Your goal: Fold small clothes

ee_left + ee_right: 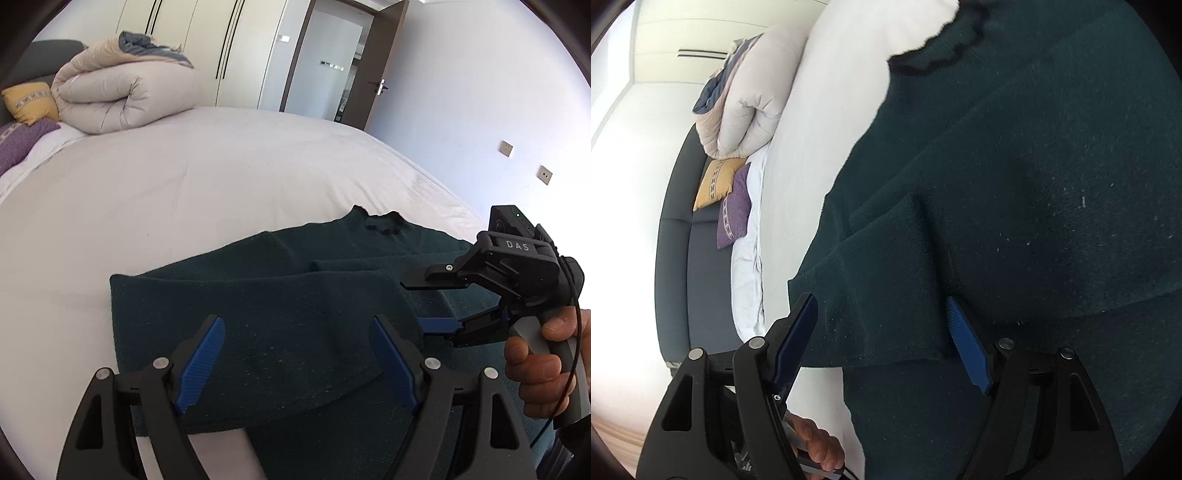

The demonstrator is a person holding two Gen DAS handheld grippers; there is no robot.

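The left tongs [297,363] are spread wide, their blue pads hovering over the near folded layer of a dark green sweater [266,314] and gripping nothing. The right tongs [882,343] are also wide open; one blue finger [966,343] lies against the cloth beside a folded flap of the sweater [1015,184], the other finger [796,339] stands clear of its edge, and no fabric is pinched between them. In the left wrist view the right tongs [424,306] reach in from the right, held sideways over the sweater by the person's hand [535,354].

The sweater lies flat on the white bed [221,177], near its front edge, with one side folded over the body and its dark frilled collar [380,221] pointing away. Farther off, at the head of the bed, sit a rolled beige duvet [122,92], a yellow cushion [31,101] and a purple cushion [18,142]. Behind them stand white wardrobes [229,48] and an open door [384,70].
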